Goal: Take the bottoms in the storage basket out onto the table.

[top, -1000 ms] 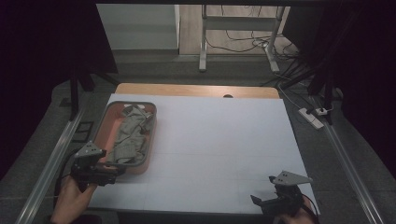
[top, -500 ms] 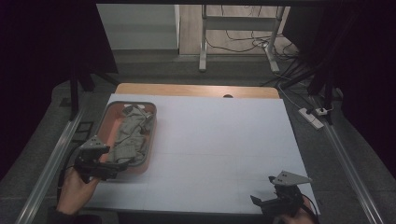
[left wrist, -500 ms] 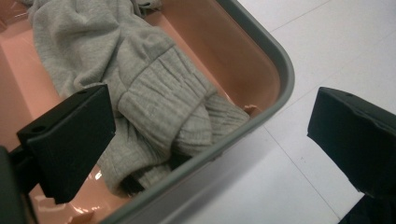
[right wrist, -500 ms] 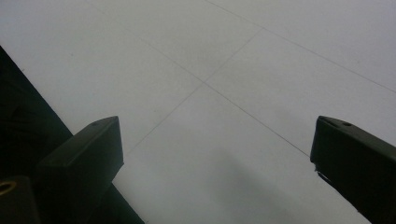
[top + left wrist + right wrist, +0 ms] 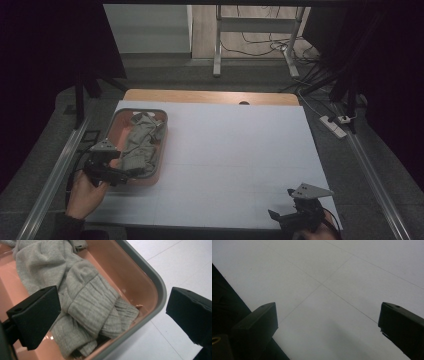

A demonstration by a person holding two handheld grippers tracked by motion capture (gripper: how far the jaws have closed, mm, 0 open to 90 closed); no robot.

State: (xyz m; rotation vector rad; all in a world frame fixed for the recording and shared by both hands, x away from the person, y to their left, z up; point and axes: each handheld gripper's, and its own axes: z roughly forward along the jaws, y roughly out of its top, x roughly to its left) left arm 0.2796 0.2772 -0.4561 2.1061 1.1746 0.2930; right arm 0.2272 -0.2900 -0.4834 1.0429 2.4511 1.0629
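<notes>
At the table's left edge, the left gripper (image 5: 117, 172) hangs over the near end of the pink tray (image 5: 159, 150), jaws spread wide with one over the grey knit garment (image 5: 82, 300) lying crumpled inside and the other outside the grey rim, gripping nothing. At the near right corner, the right gripper (image 5: 292, 217) sits low over the white tabletop (image 5: 240, 150); jaws wide apart, empty.

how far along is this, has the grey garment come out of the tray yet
Not yet. The grey garment lies bunched inside the pink tray. In hand: the left gripper is open over the garment's ribbed cuff at the tray's near corner, nothing gripped. The right gripper is open over bare white table. Grasping and lifting out remain.
</notes>
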